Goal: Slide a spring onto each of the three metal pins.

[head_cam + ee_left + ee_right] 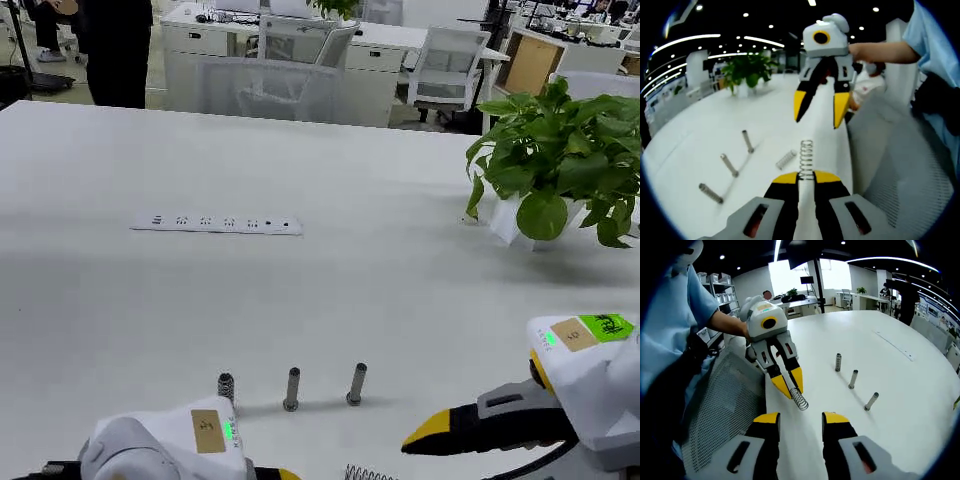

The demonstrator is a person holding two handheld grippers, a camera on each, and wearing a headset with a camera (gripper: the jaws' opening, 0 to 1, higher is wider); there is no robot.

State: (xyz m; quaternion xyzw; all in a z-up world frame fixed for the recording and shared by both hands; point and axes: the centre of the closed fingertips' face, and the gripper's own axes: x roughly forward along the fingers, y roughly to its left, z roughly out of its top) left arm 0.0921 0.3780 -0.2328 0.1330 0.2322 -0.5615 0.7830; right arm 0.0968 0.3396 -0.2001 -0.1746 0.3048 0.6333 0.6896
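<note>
Progress is standing at one of three: first spring is sitting on left pin, middle pin and right pin are standing bare, left gripper is clamping second spring at table edge, third spring is lying loose nearby, right gripper is gaping empty.

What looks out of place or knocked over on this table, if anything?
Nothing stands out. The three pins stand upright in a row, the end pin already wearing its spring. A spare spring lies on its side on the table, and the left gripper grips a second spring.
</note>
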